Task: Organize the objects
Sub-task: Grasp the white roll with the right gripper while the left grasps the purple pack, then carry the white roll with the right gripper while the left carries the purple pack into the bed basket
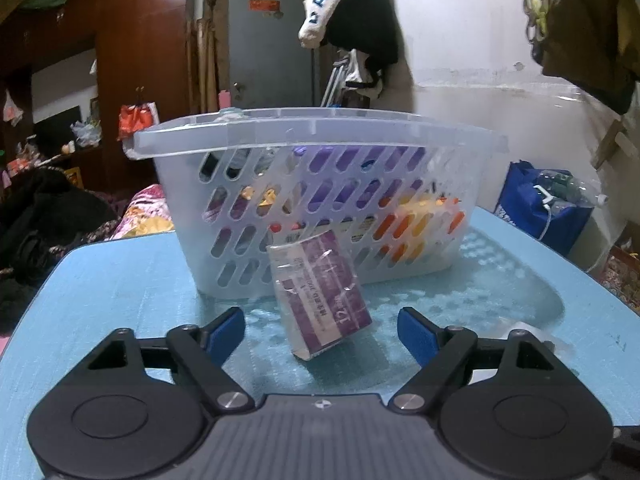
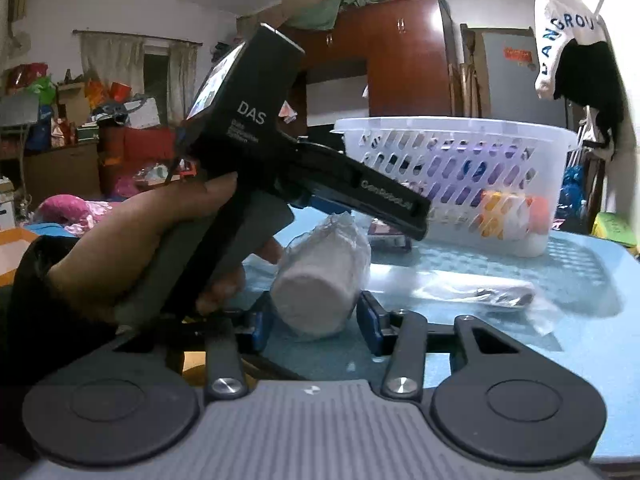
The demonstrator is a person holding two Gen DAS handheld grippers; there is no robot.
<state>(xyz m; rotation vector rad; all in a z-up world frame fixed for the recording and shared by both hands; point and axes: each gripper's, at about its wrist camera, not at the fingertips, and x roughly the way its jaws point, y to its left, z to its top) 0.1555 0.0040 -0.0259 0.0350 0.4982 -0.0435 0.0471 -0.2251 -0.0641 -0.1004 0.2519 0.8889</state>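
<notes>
A clear slotted basket [image 1: 316, 208] stands on the blue table [image 1: 100, 300], holding several purple, orange and yellow items. A purple box in clear wrap [image 1: 320, 292] leans against its front wall. My left gripper [image 1: 320, 332] is open, its blue fingertips either side of the box's lower end, apart from it. In the right wrist view, my right gripper [image 2: 316, 328] is open around the near end of a white wrapped roll [image 2: 320, 276] lying on the table. The left gripper's body [image 2: 280, 152], held by a hand, crosses the view before the basket [image 2: 452, 176].
A dark object in a clear plastic bag [image 2: 492, 296] lies on the table right of the roll. A blue bag [image 1: 540, 204] stands beyond the table's right edge. Clothes hang above the basket. A cluttered bed and wardrobe lie to the left.
</notes>
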